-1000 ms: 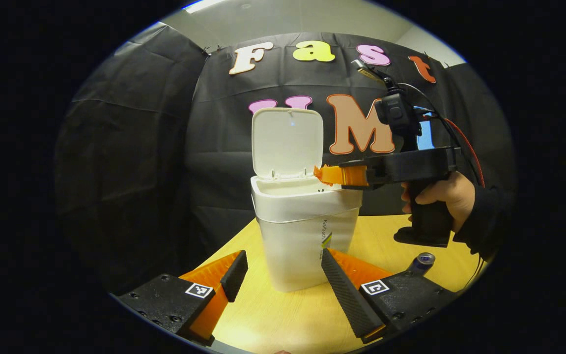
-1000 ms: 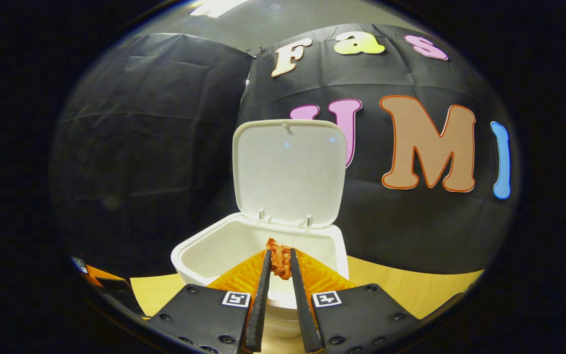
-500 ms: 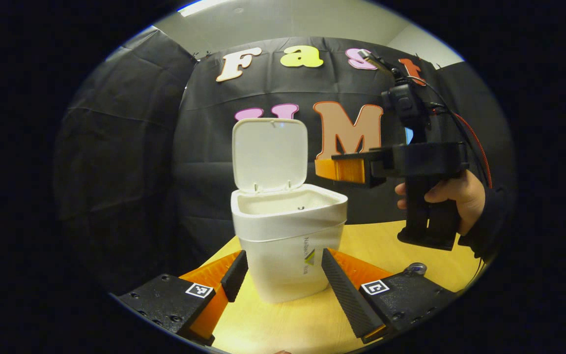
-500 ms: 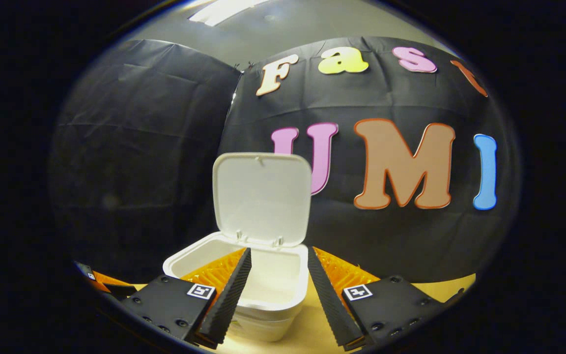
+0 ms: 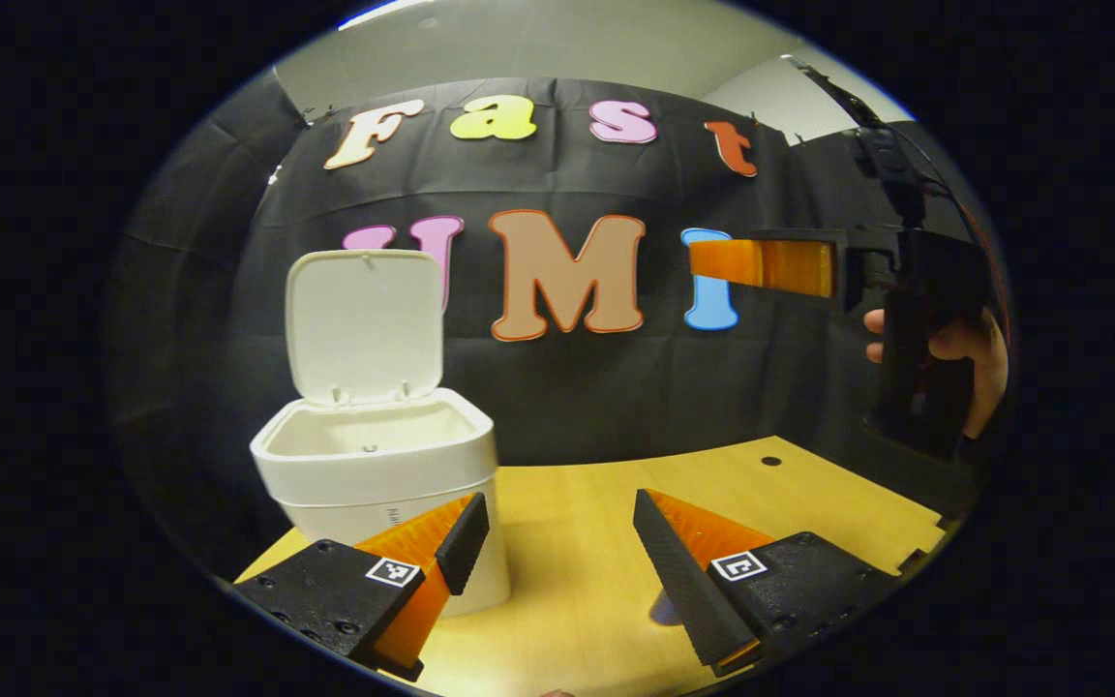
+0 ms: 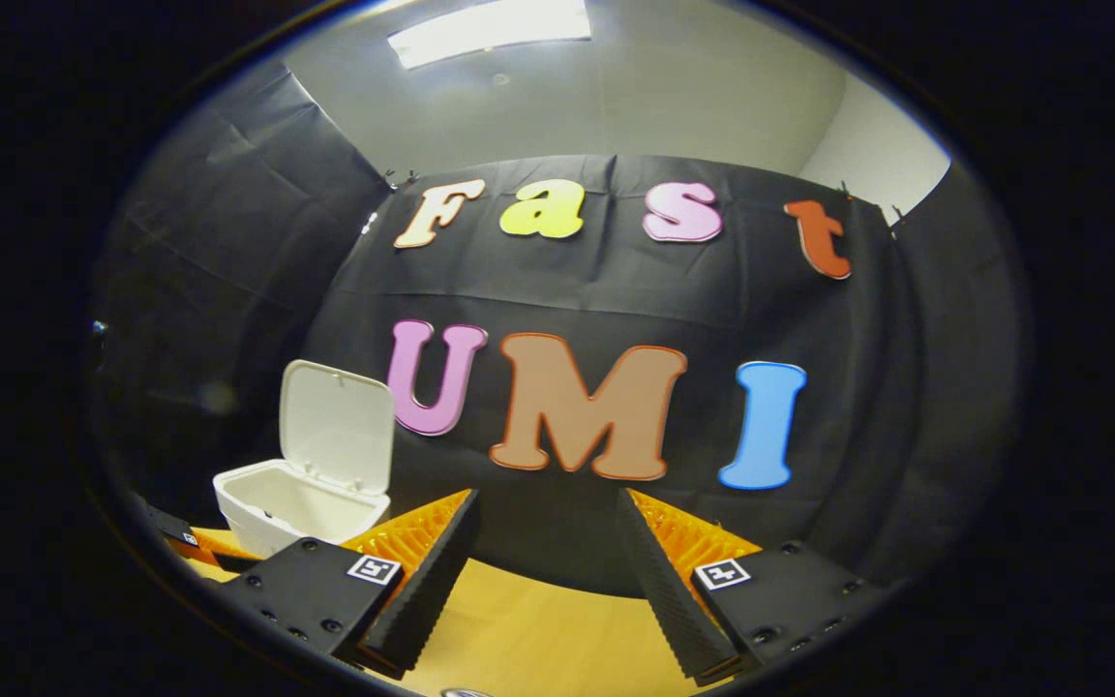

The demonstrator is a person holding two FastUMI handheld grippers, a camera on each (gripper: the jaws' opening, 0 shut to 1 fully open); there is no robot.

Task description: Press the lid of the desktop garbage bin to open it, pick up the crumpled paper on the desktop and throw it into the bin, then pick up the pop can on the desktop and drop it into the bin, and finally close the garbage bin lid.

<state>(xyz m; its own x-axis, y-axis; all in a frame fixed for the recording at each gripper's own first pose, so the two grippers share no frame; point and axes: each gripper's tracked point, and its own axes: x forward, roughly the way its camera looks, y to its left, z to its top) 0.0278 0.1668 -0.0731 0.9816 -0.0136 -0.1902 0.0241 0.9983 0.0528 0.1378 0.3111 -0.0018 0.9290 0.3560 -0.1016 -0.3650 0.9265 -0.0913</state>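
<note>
a: garbage bin (image 5: 378,465) sits on the wooden desktop (image 5: 596,503), lid (image 5: 364,324) tipped up and back on its hinge, mouth wide open.

b: and the left gripper (image 5: 557,542)?

a: low and to the right of the bin, fingers spread apart, nothing between them. its near finger (image 5: 461,530) sits just in front of the bin's lower right corner.

b: right gripper?

a: in its own view the right gripper (image 6: 543,552) is spread too, empty, with the bin (image 6: 298,499) off to its left, lid up. from the left gripper view it (image 5: 761,263) hangs high above the desktop, well to the right of the bin, a hand (image 5: 964,353) wrapped round its grip.

b: anything inside the bin?

a: can't tell, the inner wall is all that's visible. there's a small dark hole (image 5: 770,461) in the desktop, far right of the bin.
</note>
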